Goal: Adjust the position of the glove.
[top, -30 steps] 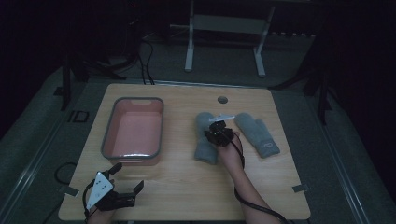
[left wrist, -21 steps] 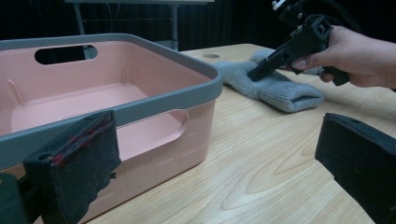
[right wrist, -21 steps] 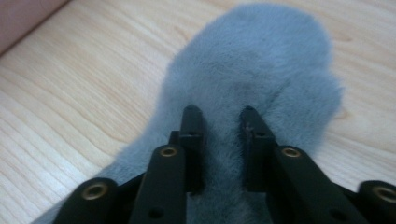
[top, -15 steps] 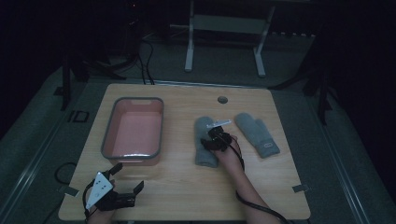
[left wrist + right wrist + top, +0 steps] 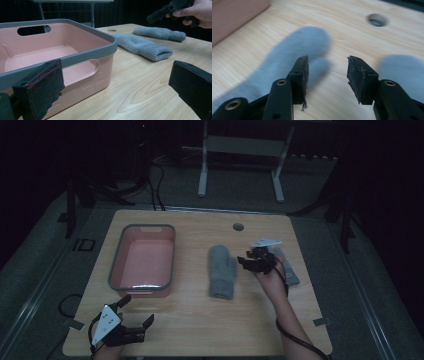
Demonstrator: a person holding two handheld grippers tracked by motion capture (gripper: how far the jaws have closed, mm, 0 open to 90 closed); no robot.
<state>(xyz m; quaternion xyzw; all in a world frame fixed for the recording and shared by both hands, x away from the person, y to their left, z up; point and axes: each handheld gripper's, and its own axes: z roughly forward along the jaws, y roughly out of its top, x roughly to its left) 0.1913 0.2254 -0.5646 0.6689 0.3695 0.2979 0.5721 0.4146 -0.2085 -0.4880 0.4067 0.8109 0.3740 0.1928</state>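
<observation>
Lying left of right gripper (image 5: 256, 261): mitten (image 5: 221, 271)

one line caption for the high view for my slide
Right gripper open between two grey mittens on a wooden table, pink tub at left.

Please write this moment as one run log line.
right tongs: open, empty, between mittens | left tongs: open, empty, near bin | left mitten: flat on table | right mitten: flat
</observation>
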